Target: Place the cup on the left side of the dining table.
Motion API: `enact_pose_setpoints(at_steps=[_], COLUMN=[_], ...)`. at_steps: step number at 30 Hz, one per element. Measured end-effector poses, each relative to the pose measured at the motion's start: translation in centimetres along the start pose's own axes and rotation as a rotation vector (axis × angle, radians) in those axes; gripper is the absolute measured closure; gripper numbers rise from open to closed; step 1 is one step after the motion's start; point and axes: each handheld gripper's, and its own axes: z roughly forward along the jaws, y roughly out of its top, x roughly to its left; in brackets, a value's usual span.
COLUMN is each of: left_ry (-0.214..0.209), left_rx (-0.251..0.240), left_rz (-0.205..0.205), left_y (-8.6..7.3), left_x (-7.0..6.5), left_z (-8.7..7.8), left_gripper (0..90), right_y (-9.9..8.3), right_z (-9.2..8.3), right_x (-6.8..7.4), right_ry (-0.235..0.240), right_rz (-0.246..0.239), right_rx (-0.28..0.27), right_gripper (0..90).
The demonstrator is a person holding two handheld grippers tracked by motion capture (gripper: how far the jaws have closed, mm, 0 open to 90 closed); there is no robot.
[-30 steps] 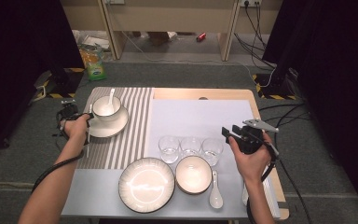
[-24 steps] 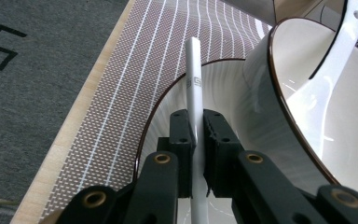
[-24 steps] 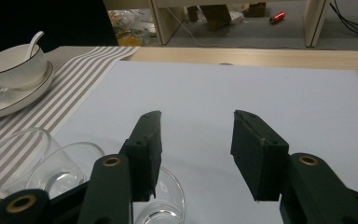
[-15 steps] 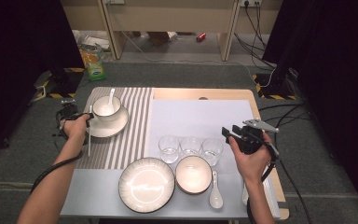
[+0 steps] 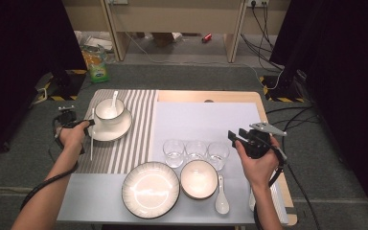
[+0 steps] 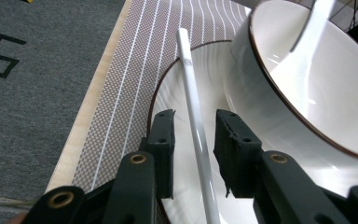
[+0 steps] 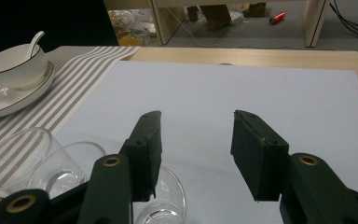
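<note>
Left gripper [image 6: 193, 140] fingers, just been opening, narrowly straddle chopstick [image 6: 192, 102] without pressing; its long axis runs along them beside bowl [image 6: 307, 79].

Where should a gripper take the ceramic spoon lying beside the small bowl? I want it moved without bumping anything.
Grip the spoon at its handle, coming straight down from above. It lies flat with the handle towards the glasses; its right side is bare table, the small bowl crowds its left.

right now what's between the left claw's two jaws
A thin white stick runs between the jaws of the left claw, which have just been opening; in the left gripper view neither pad presses it. It lies on the saucer.
</note>
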Motion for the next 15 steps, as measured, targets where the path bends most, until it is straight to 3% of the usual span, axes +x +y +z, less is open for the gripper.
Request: enact_pose_setpoints(at_steps=[6,15], left_ry=[-0.026,-0.042], left_rx=[0.013,0.034], left_rz=[0.036,0.061], left_y=[-0.8,-1.8], left_x=[-0.5,-0.7], left_z=[-1.5,-2.2], left_gripper=[64.9,62.4], right_y=[0.0,0.1], right_z=[-0.1,-0.2], right_x=[0.1,0.1], right_ry=[0.004,0.003], right_rz=[0.000,0.003], right_rx=[-0.005,-0.002], right_gripper=[52.9,52.9])
